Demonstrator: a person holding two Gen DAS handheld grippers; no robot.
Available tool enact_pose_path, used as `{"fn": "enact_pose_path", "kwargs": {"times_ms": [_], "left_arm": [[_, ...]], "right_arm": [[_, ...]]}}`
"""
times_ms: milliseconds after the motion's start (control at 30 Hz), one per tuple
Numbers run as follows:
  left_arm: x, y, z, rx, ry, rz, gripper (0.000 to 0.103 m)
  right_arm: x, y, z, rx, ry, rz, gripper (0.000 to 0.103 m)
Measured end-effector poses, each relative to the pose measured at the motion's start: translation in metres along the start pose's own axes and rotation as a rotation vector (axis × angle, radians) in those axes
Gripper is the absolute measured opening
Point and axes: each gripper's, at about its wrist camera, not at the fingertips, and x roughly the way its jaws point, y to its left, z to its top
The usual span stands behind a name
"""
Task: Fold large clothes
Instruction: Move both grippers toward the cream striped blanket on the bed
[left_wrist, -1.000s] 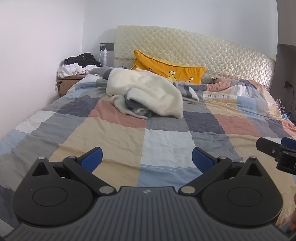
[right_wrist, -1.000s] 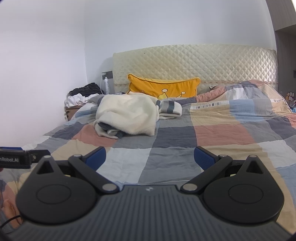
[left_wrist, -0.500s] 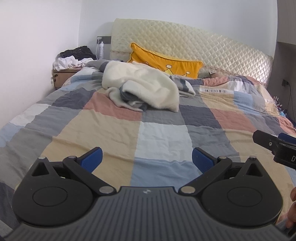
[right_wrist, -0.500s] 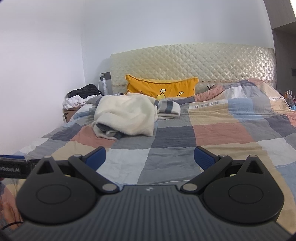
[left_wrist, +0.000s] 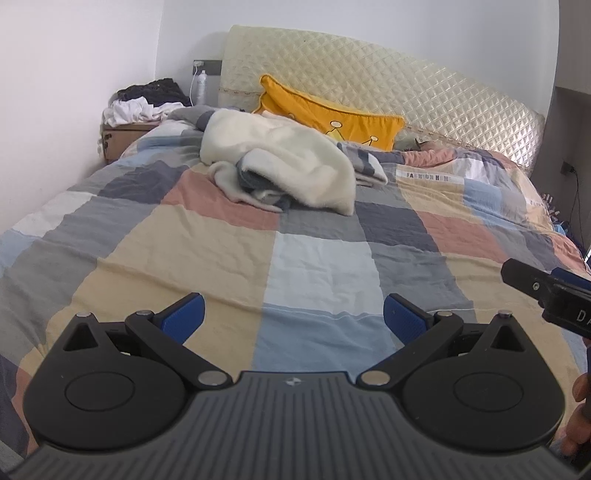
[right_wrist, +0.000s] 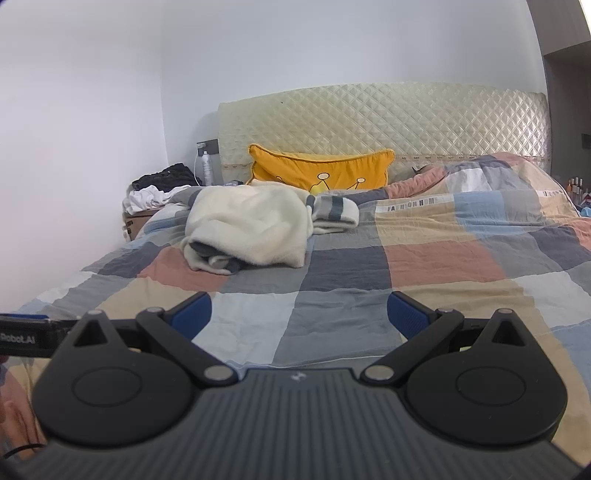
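Left gripper (left_wrist: 293, 317) and right gripper (right_wrist: 299, 314) hover spread wide, holding nothing, above the bed (left_wrist: 317, 266); the cream garment (left_wrist: 280, 162) lies crumpled well ahead.

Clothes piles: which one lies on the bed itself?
The crumpled cream fleece garment with grey stripes, on the patchwork quilt. The black-and-white pile sits on the brown bedside cabinet.

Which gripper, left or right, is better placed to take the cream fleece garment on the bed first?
Probably the left gripper. It is open, and the crumpled cream fleece garment lies almost straight ahead of it. From the open right gripper the garment sits ahead but off to the left. The difference is small.
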Motion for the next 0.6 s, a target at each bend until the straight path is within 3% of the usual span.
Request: {"fn": "enact_pose_path", "kwargs": {"times_ms": [367, 600], "left_arm": [[0.014, 0.001, 0.009, 0.029, 0.010, 0.005, 0.103], [0.034, -0.001, 0.028, 0.050, 0.057, -0.024, 0.103]], "right_arm": [[0.006, -0.002, 0.004, 0.037, 0.011, -0.026, 0.103], [0.014, -0.007, 0.004, 0.085, 0.015, -0.031, 0.103]]}}
